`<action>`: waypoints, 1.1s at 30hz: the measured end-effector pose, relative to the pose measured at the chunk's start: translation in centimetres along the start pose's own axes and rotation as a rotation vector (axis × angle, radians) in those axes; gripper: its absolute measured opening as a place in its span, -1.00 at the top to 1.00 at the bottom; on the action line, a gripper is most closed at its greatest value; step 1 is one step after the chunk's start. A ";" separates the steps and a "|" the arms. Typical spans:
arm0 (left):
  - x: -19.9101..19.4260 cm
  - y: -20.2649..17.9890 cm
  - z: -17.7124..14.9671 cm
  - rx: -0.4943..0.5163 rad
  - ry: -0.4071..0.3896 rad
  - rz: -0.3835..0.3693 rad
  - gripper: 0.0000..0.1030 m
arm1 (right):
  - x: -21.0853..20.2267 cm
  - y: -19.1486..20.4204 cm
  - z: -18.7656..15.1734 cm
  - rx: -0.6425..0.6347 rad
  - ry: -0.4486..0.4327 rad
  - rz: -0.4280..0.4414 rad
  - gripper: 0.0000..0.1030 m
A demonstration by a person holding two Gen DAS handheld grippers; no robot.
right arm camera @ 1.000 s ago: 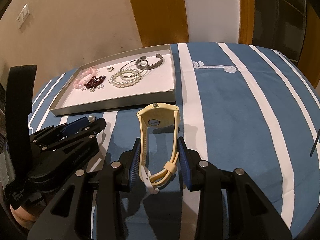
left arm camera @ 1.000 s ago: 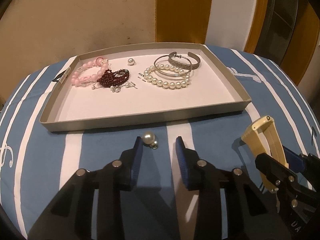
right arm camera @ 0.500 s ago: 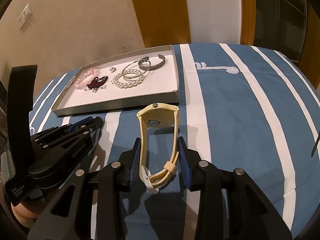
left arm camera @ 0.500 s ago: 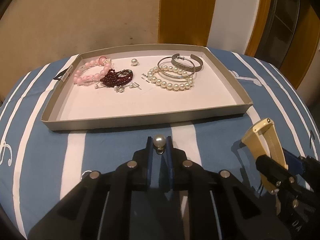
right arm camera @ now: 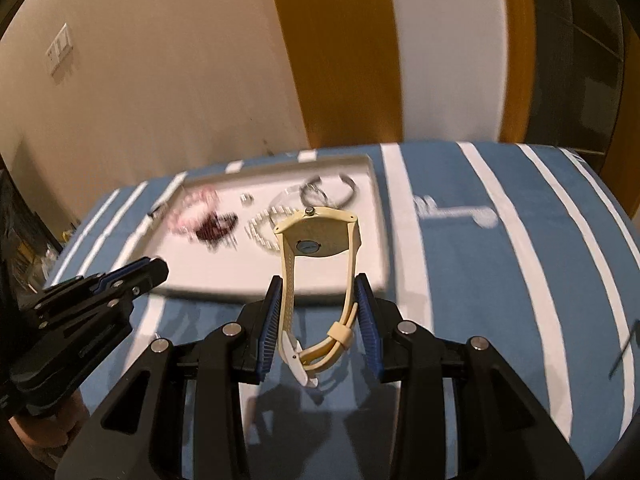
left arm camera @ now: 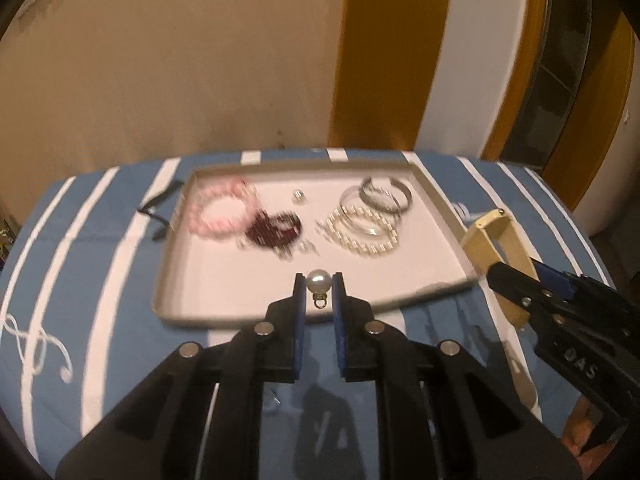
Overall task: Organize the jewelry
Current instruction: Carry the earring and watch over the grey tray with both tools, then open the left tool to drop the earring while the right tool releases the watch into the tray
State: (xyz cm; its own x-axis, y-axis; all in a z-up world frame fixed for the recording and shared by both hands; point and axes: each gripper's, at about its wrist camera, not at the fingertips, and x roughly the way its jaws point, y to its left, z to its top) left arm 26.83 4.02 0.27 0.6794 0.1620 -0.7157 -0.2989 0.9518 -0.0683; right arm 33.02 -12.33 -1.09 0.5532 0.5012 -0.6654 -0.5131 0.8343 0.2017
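My left gripper (left arm camera: 318, 282) is shut on a pearl earring (left arm camera: 318, 283) and holds it in the air over the near edge of the shallow white tray (left arm camera: 444, 210). My right gripper (right arm camera: 317, 294) is shut on a cream wristwatch (right arm camera: 316, 240), gripping both strap halves, with the watch case up front near the tray's right corner (right arm camera: 380, 276). In the tray lie a pink bead bracelet (left arm camera: 220, 210), a dark red bead bracelet (left arm camera: 274, 228), a pearl bracelet (left arm camera: 366, 234), silver bangles (left arm camera: 386, 196) and a small pearl stud (left arm camera: 298, 196).
The tray rests on a blue cloth with white stripes (right arm camera: 500, 280). A thin black cord (left arm camera: 154, 210) lies left of the tray. A beige wall (left arm camera: 160, 60) stands just behind the table. The other gripper shows at the side of each view.
The left gripper closed on the pearl earring on the cloth and lifted it. Both grippers rose and moved toward the tray, the right still carrying the watch.
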 end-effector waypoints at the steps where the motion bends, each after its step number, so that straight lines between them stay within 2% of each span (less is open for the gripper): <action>1: 0.1 0.3 0.4 -0.002 -0.001 0.000 0.75 | 0.7 0.3 0.6 -0.002 -0.002 -0.002 0.27; 10: 3.1 2.7 4.2 -0.017 0.008 0.010 0.75 | 5.5 1.6 3.8 -0.008 0.014 0.007 0.24; 13: 4.5 3.2 5.1 -0.024 0.022 0.006 0.75 | 6.4 1.5 4.3 -0.006 0.018 0.026 0.07; 15: 5.2 3.4 5.3 -0.027 0.032 0.000 0.74 | 6.4 1.4 4.3 -0.004 0.007 0.044 -0.28; 18: 6.1 3.6 5.3 -0.033 0.043 -0.006 0.71 | 6.4 1.4 4.3 -0.019 -0.009 0.031 -0.28; 27: 6.6 4.1 4.9 -0.042 0.056 -0.003 0.22 | 6.1 1.3 3.7 -0.026 -0.015 0.025 -0.28; 29: 6.3 4.3 4.9 -0.041 0.045 0.013 0.08 | 5.9 1.4 3.7 -0.028 -0.019 0.023 -0.28; 33: 5.5 6.1 4.6 -0.059 0.030 0.054 -0.03 | 5.5 1.5 4.0 -0.022 -0.041 0.015 -0.30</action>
State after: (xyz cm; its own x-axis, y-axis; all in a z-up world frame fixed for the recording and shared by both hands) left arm 31.78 11.89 -0.87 0.6409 0.2038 -0.7401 -0.3743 0.9247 -0.0695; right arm 37.91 -7.43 -1.52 0.5716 0.5233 -0.6320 -0.5360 0.8213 0.1954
